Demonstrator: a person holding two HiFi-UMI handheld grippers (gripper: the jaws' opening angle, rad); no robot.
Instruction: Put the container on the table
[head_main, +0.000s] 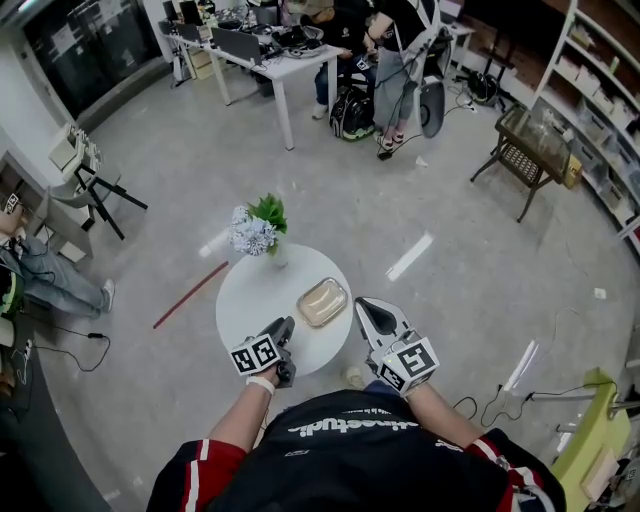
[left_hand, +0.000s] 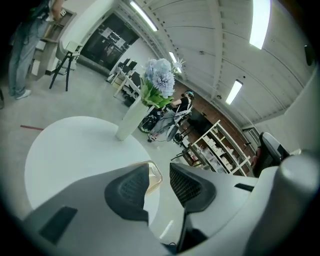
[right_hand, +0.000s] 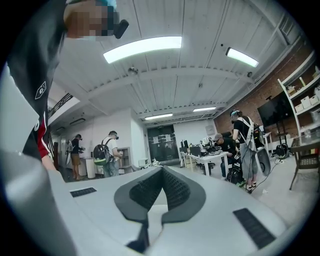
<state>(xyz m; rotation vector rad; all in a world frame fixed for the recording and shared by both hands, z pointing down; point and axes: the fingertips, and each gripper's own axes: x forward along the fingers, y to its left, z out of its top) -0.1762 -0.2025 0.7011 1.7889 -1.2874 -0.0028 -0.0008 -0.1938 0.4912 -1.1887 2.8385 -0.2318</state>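
A shallow, tan see-through container lies flat on the round white table, toward its right side. My left gripper hovers over the table's near edge, just left of the container. Its jaws stand a little apart with nothing between them. In the left gripper view the container shows through the gap of the left gripper. My right gripper is held just off the table's right rim, close to the container without touching it. In the right gripper view the right gripper points up into the room, its tips meeting on nothing.
A white vase of pale blue flowers stands at the table's far edge, also seen as a vase. A red stick lies on the floor to the left. People, a white desk and shelves stand further off.
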